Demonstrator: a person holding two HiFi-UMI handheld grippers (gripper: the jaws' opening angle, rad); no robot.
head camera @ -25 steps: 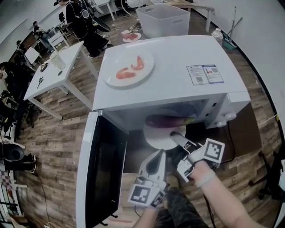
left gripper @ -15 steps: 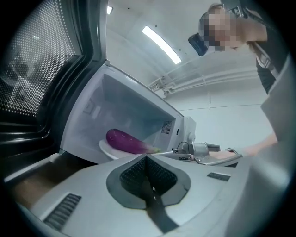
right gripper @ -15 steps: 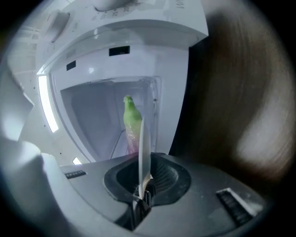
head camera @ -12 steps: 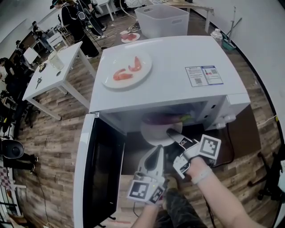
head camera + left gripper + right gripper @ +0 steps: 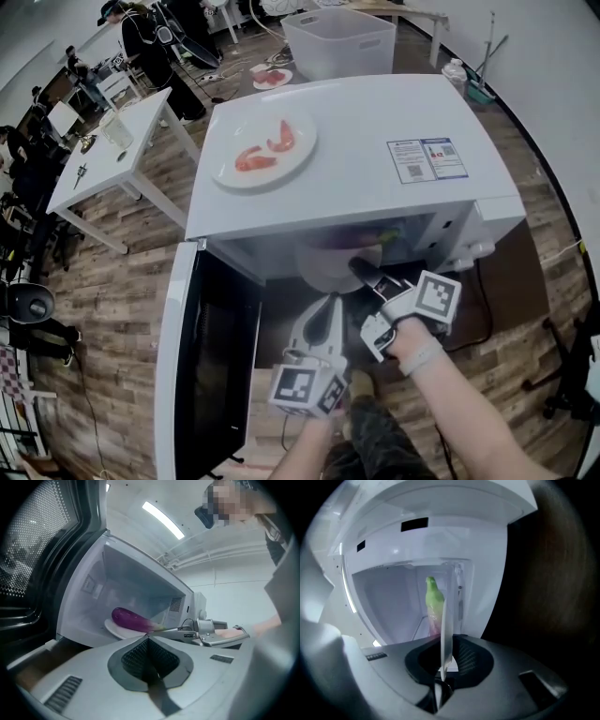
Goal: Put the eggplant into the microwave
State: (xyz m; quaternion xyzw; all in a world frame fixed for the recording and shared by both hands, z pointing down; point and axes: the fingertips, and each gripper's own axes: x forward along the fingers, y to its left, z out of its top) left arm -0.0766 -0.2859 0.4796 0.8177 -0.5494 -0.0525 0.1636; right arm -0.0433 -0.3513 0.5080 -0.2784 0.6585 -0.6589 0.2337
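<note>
One label point(image 5: 427, 157) on the microwave point(image 5: 375, 103) top, print illegible. Right gripper point(image 5: 360, 270) clamped on the plate point(image 5: 115, 630) rim, eggplant point(image 5: 131, 619) aboard, inside the cavity. Left gripper point(image 5: 149, 643) closed, empty.

The purple eggplant point(image 5: 131, 619) lies on a round white plate point(image 5: 114, 629) inside the white microwave point(image 5: 375, 122), whose door point(image 5: 173, 375) stands open to the left. On the microwave's top, left side, sits another white plate point(image 5: 281, 173); a white plastic bin point(image 5: 342, 42) stands behind.
</note>
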